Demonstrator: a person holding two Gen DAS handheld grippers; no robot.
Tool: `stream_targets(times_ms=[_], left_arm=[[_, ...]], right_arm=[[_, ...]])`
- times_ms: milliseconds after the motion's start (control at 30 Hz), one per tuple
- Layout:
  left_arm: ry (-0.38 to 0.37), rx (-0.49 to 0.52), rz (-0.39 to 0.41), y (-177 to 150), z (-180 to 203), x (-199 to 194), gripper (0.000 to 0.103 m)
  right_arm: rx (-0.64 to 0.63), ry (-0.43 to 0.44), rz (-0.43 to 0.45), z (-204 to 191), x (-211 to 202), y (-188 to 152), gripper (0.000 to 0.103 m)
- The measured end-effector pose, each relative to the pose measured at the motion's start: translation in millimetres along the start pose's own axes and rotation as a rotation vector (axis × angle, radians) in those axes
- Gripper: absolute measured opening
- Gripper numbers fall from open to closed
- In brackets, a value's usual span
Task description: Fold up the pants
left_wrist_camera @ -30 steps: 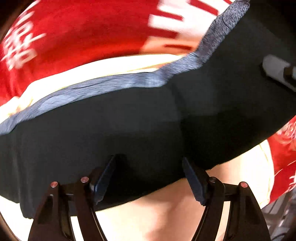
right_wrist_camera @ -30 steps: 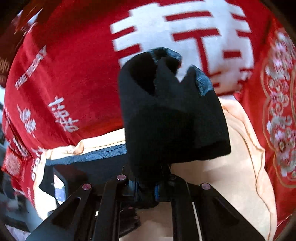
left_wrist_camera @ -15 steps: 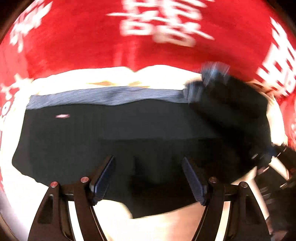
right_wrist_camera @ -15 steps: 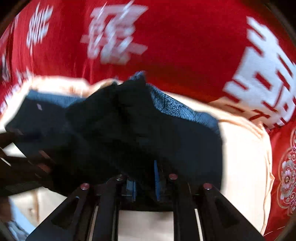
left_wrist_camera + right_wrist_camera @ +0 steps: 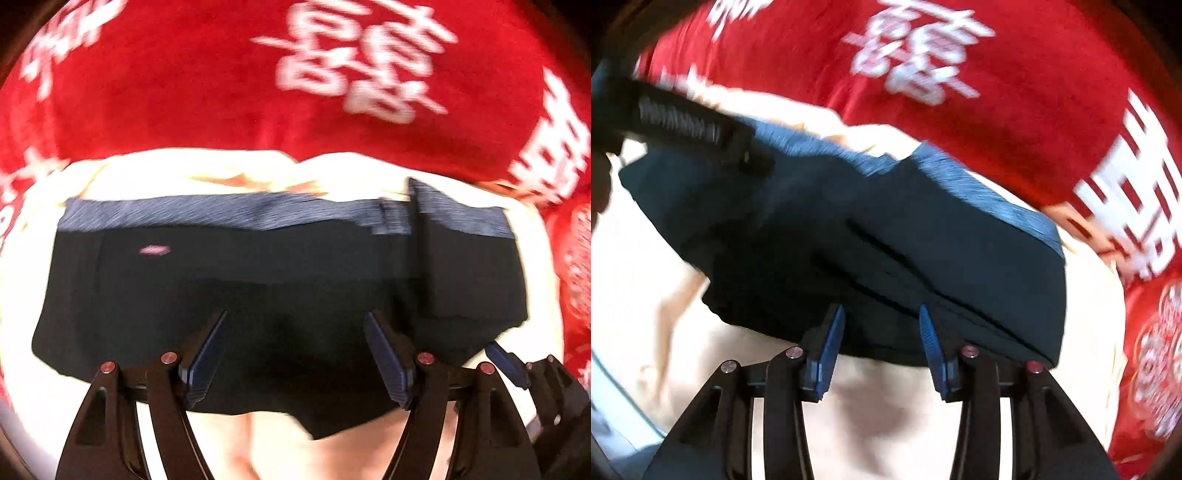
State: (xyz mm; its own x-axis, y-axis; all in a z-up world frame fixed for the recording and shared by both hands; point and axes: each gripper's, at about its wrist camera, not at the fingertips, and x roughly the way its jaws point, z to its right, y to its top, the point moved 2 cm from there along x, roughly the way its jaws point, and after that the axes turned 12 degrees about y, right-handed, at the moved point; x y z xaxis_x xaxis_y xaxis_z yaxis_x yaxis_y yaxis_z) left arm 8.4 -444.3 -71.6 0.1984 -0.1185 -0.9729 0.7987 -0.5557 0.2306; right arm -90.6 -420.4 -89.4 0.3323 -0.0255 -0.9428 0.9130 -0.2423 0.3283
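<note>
On cream cloth (image 5: 44,302), center frame, lay pants (image 5: 258,295), folded, blue waistband at 12 o'clock. Left gripper (image 5: 295,354) apart, empty. Right gripper (image 5: 882,339) jaws just opening, fabric released. Soft, light, limp; grab doubled edge at 6 o'clock.
</note>
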Motion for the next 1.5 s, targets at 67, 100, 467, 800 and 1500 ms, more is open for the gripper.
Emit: stream_targets(times_ms=[67,100,467,800,1500], left_arm=[[-0.061,0.026,-0.004,4,17,-1,0.076],[-0.088,0.04,-0.006,7,26,0,0.076],[0.033,-0.038,-0.042,2,16,21,0.076],[0.062,-0.114,-0.073,-10,-6,28,0.076],[0.004,0.005,0.025,44,73,-5,0.076]], right_arm=[[0.066,-0.012,0.034,20,-9,5,0.046],[0.049,-0.027,0.046,26,-10,8,0.046],[-0.332,-0.108,0.08,-22,34,26,0.046],[-0.316,-0.04,0.052,-15,36,41,0.006],[0.422,0.164,0.057,175,-26,29,0.008]])
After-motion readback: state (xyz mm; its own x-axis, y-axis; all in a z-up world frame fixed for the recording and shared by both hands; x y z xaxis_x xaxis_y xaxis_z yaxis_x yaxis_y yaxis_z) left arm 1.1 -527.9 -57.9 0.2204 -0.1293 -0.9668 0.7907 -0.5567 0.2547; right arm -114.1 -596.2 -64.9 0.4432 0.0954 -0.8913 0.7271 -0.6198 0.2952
